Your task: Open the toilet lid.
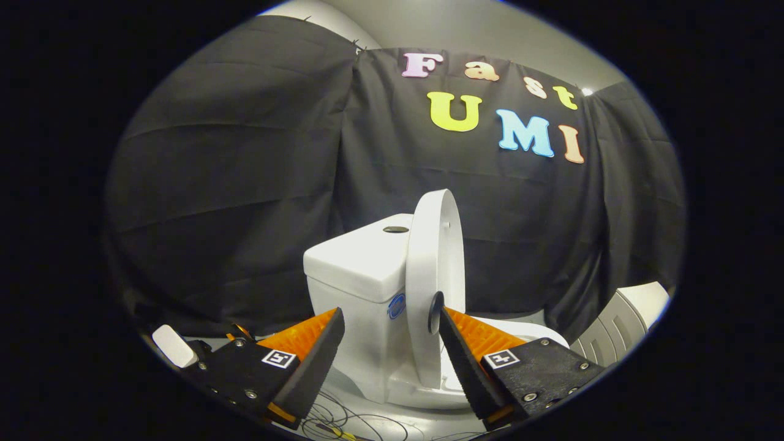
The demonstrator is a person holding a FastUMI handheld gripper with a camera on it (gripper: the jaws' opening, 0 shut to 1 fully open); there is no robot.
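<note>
Gripper view: claw (387,321) spread open, toilet lid (433,257) upright between fingers (bowl mostly hidden).

black cloth wall (245,184), grey ceiling (465,30) above, one bright lamp (587,92)

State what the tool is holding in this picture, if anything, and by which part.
Nothing is held: the tool is open, fingers apart, with the raised white plastic toilet lid upright between and just beyond them, resting against the white tank.

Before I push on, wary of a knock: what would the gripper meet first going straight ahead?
Probably the upright white plastic toilet lid, standing just ahead between the open jaws of the gripper, with the white ceramic tank beside it. Depth is unclear.
</note>
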